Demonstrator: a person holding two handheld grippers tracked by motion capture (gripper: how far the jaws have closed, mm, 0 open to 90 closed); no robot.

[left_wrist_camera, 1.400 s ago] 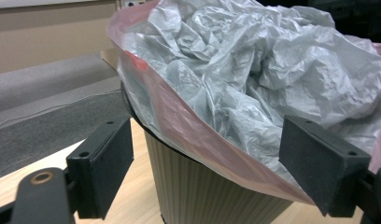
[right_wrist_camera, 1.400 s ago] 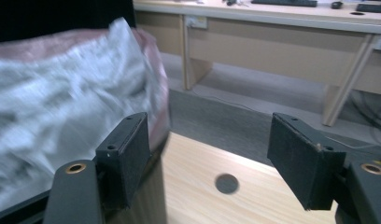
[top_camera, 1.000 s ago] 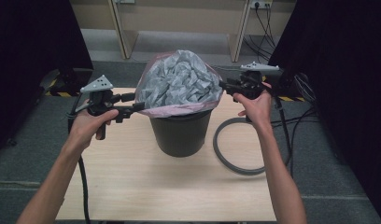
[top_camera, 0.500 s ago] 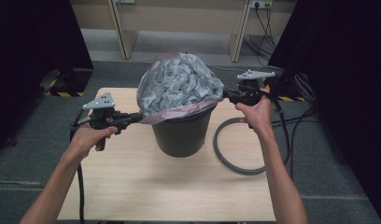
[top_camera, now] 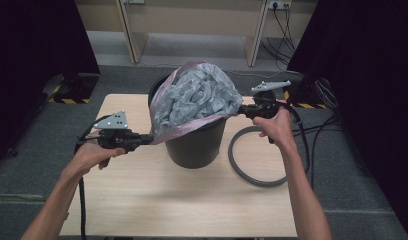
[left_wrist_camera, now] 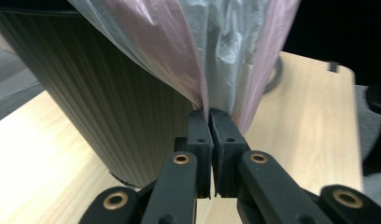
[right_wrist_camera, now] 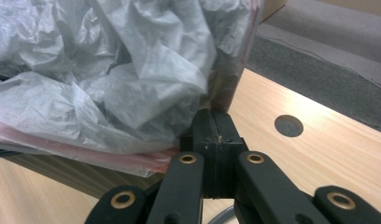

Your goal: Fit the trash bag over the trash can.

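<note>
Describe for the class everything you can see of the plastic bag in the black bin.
The plastic bag is thin, crinkled film, grey-white with a pink tinge at its edges. It sits in the black ribbed bin on the wooden table, billowing up above the rim, with its lower edge draped over the front of the rim. The left gripper pinches one edge between closed fingers beside the bin wall; the right gripper is shut on the opposite edge, stretching the bag sideways.

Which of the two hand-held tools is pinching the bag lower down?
The left tool: it grips the pink bag beside the black bin's wall, while the right tool holds it at rim height.
</note>
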